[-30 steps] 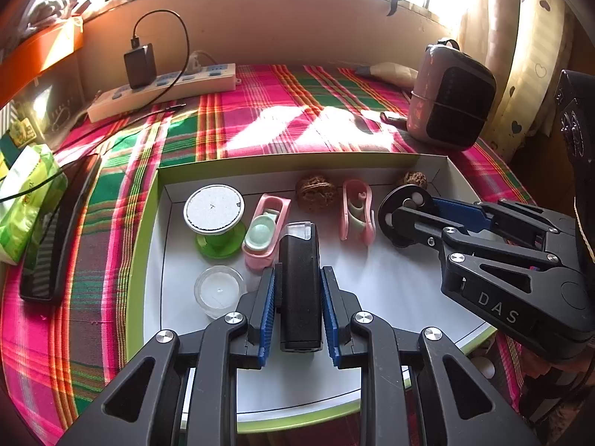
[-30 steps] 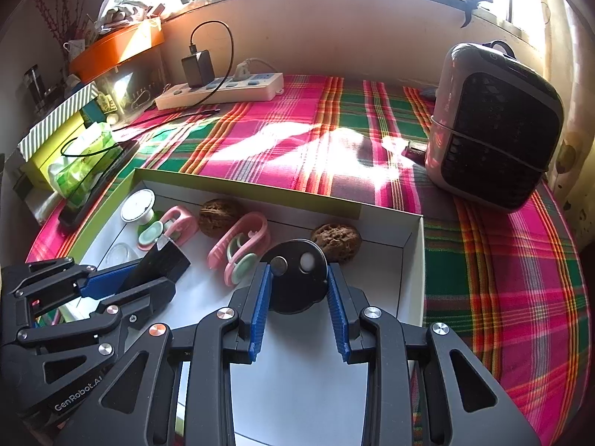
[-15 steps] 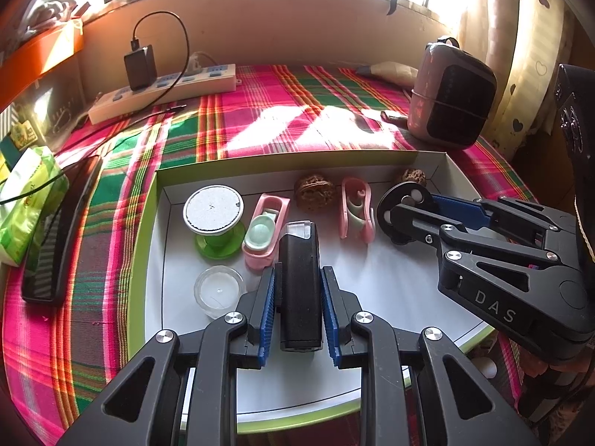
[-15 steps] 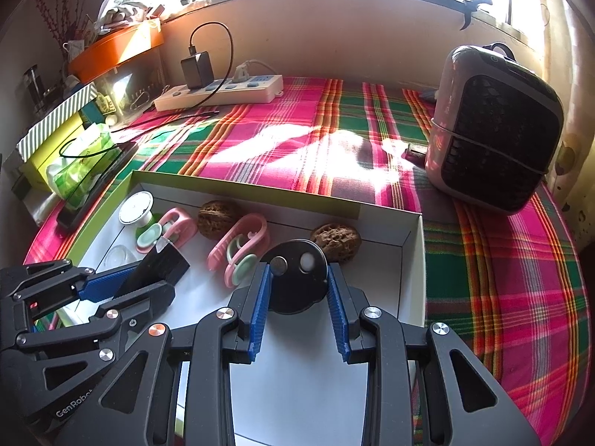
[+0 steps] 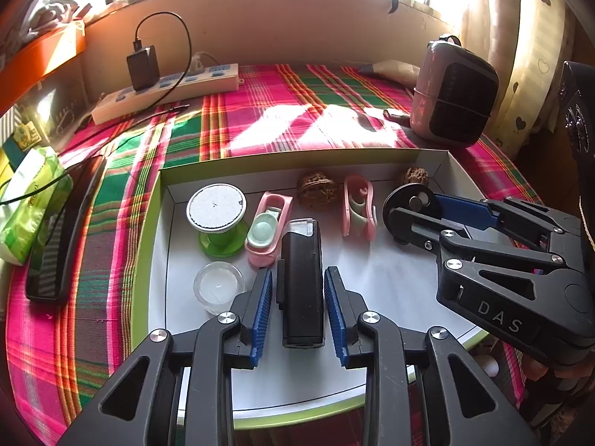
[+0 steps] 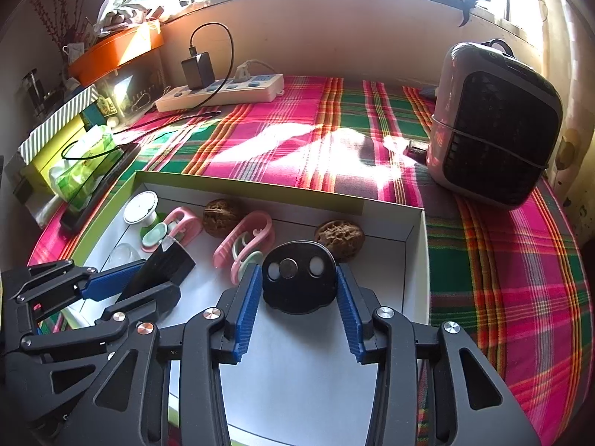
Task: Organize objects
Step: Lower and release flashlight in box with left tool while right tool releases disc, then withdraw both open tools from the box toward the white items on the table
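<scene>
Both grippers are working inside the box, each with a black item between its jaws.

Left view: the left gripper [image 5: 299, 299] is straddling a black bar [image 5: 300, 282] that is lying on the floor of the box [image 5: 372, 161]; the jaws are standing narrowly apart with slivers of white showing either side, so it reads as released or just about to be. Lined up behind it are sitting a spool [image 5: 217, 215], two pink clips [image 5: 267, 232], two walnuts [image 5: 317, 189] and a clear cup [image 5: 219, 288].

Right view: the right gripper [image 6: 297, 299] is bracketing a black disc [image 6: 298, 277], its jaws at the disc's edges; whether they are pinching I cannot tell. The disc is sitting low over the box floor beside a walnut. Most of the sorting is looking done; the tissue pack [image 6: 80, 171] and plaid table [image 6: 502, 297] outside are lying untouched.
</scene>
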### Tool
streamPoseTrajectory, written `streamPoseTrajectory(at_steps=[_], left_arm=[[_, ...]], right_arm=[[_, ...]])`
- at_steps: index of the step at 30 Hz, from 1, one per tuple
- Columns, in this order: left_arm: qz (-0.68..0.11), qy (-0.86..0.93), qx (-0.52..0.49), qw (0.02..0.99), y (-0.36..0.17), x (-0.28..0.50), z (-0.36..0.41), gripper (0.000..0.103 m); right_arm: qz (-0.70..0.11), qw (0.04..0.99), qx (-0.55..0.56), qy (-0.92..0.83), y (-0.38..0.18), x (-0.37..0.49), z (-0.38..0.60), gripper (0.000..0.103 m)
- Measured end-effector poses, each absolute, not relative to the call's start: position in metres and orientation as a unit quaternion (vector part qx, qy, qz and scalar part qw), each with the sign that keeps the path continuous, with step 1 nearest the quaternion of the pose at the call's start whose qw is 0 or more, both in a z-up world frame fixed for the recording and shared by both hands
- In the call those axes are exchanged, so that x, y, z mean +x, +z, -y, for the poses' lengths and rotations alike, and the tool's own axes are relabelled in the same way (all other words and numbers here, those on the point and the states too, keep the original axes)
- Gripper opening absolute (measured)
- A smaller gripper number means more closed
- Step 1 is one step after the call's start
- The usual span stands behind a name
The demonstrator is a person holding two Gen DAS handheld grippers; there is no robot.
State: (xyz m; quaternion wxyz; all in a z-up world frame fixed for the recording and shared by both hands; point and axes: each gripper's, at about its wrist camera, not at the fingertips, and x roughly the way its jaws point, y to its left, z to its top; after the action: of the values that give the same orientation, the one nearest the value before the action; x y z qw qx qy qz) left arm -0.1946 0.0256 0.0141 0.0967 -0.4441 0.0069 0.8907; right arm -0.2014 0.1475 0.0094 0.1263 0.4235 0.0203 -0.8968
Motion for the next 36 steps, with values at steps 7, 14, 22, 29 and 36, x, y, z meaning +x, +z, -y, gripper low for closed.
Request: streamPoseTrajectory(at_steps=[7,14,22,29,36], left_arm=[[-0.006,0.891,-0.443,0.095,0.015,-0.192,-0.025,0.032],[-0.004,0.893,-0.439,0.094,0.02,-0.187,-0.024,0.033],[-0.001,0.896,-0.434,0.089,0.026,-0.178,-0.021,0.033],[0.0,0.9,-0.426,0.089,0.033,-0.166,-0.02,0.033],[0.004,0.906,-0.414,0.085,0.04,-0.151,-0.018,0.033]], right_arm=[[-0.016,0.122,0.422,-0.898,0.011,-0.199,-0.149,0.044],[-0.012,0.121,0.417,-0.901,0.015,-0.192,-0.151,0.047],[-0.008,0.12,0.408,-0.905,0.023,-0.181,-0.151,0.048],[-0.003,0.117,0.398,-0.91,0.03,-0.169,-0.152,0.048],[0.002,0.11,0.389,-0.915,0.036,-0.154,-0.154,0.048]])
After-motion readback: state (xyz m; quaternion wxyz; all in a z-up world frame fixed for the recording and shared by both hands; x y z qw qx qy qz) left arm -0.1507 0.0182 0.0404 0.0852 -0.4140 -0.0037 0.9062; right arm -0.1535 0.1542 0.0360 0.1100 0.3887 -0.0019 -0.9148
